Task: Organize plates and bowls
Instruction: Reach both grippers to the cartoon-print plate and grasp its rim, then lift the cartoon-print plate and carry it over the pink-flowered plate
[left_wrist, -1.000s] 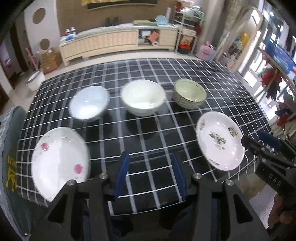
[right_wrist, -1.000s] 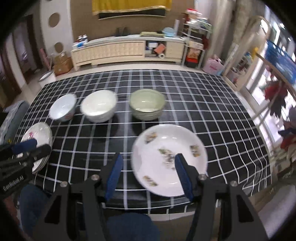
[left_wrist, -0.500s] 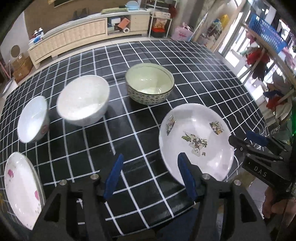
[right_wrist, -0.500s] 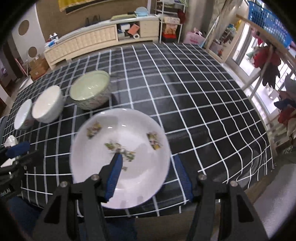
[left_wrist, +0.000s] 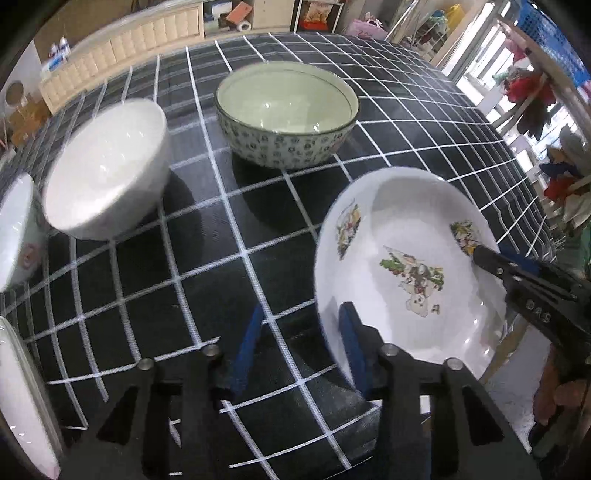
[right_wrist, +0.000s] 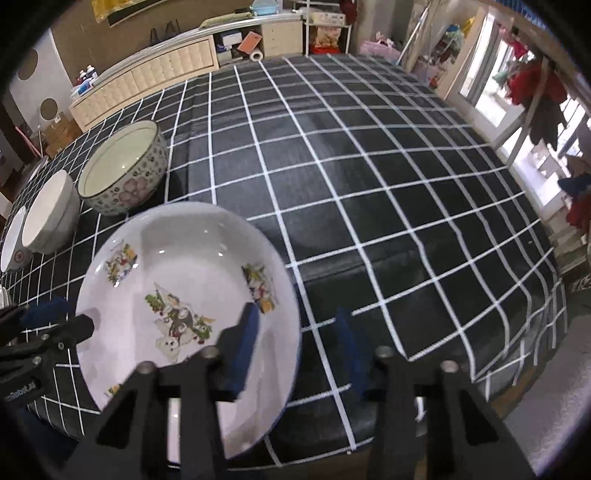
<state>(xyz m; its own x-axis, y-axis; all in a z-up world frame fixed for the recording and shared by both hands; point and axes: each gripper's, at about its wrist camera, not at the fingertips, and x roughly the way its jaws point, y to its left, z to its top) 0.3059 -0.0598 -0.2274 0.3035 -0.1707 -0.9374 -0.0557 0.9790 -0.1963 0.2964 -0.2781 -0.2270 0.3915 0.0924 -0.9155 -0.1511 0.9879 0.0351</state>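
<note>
My left claw (left_wrist: 299, 336): blue-padded fingers spread apart, clenching nothing, poised low over the surface (left_wrist: 207, 258), a table under a black cloth with a white grid. Its right finger stands against the near left rim of the shallow white plate with printed figures (left_wrist: 406, 266); whether it touches the rim I cannot tell. My right claw (right_wrist: 295, 332): fingers also apart, straddling the right rim of that plate, left finger (right_wrist: 245, 332) over the plate's inside, right finger outside over the cloth; not clenched on it, and I cannot tell contact. The plate lies near the front edge of the surface, between both claws. In the left view the right claw's tip reaches over the plate's far right rim. Beyond the plate, a row of bowls: a pale green-lined bowl with a small floral pattern outside (left_wrist: 286, 110) nearest, then a plain white ceramic bowl (left_wrist: 107, 177) beside it, then a smaller white bowl with a red mark on its side (left_wrist: 16, 229) at the left edge. At the lower left edge, a second white plate (left_wrist: 22, 406), only partly in frame. Behind the surface, a long cream cabinet (right_wrist: 155, 74) against the wall.
</note>
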